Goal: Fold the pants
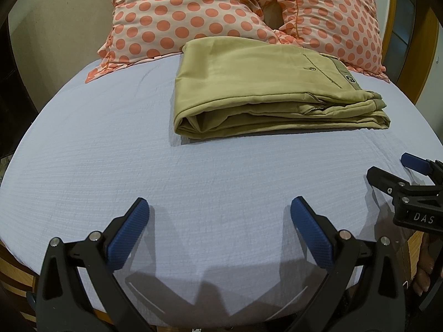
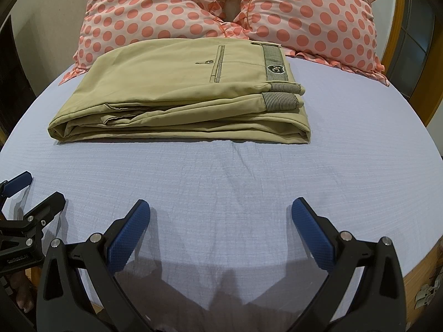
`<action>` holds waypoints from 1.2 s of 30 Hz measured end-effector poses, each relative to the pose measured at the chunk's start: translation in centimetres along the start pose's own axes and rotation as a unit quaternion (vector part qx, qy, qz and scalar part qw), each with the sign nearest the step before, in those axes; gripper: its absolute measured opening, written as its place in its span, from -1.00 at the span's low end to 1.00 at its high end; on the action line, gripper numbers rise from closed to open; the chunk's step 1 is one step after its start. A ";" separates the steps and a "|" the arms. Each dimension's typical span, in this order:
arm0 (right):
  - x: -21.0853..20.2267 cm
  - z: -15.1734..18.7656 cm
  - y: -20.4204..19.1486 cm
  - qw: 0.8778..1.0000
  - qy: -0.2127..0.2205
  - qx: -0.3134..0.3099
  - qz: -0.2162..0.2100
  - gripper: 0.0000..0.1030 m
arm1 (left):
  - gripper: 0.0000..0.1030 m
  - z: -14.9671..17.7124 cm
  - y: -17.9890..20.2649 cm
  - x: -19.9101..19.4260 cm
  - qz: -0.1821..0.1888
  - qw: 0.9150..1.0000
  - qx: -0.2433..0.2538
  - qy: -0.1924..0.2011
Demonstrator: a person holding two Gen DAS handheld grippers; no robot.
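Note:
Khaki pants (image 1: pixel 263 88) lie folded in a flat stack on the pale blue bed sheet (image 1: pixel 138 166), back pocket and striped waistband up; they also show in the right wrist view (image 2: pixel 180 94). My left gripper (image 1: pixel 220 210) is open and empty, low over the sheet near the bed's front edge, well short of the pants. My right gripper (image 2: pixel 220 210) is open and empty, also near the front edge. Each gripper shows in the other's view: the right one (image 1: pixel 387 166) at the right edge, the left one (image 2: pixel 41 188) at the left edge.
Two pink pillows with coral dots (image 1: pixel 177 19) (image 2: pixel 310 19) lean at the head of the bed, just behind the pants. A wooden bed frame (image 1: pixel 415 63) runs along the right side and under the front edge. The sheet (image 2: pixel 249 171) is bare between pants and grippers.

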State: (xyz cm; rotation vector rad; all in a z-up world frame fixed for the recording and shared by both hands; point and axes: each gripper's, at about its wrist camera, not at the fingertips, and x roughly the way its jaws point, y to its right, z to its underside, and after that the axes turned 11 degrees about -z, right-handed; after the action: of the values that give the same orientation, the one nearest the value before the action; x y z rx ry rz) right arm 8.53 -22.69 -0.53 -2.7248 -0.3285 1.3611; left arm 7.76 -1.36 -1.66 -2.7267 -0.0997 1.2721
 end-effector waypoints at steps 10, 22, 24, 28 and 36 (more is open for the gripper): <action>0.0 0.0 0.0 1.000 0.000 0.000 0.000 0.97 | 0.97 0.0 0.0 0.0 0.000 1.000 0.000 0.000; 0.0 0.0 0.0 1.000 0.000 -0.001 -0.001 0.97 | 0.97 -0.1 -0.1 0.1 -0.001 1.000 -0.001 -0.001; 0.0 0.0 0.0 1.000 0.000 -0.001 -0.001 0.97 | 0.97 -0.2 -0.1 0.1 -0.001 1.000 -0.001 -0.002; 0.0 0.0 0.0 1.000 0.000 -0.001 -0.001 0.97 | 0.97 -0.2 -0.2 0.1 0.000 1.000 -0.001 -0.002; -0.1 -0.1 0.1 1.000 0.001 -0.002 -0.001 0.97 | 0.97 -0.2 -0.1 0.1 0.000 1.000 -0.002 -0.002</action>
State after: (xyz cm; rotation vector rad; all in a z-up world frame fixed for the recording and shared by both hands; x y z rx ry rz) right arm 8.54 -22.76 -0.45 -2.7277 -0.3349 1.3585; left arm 8.00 -1.22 -1.61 -2.7282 -0.1037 1.2777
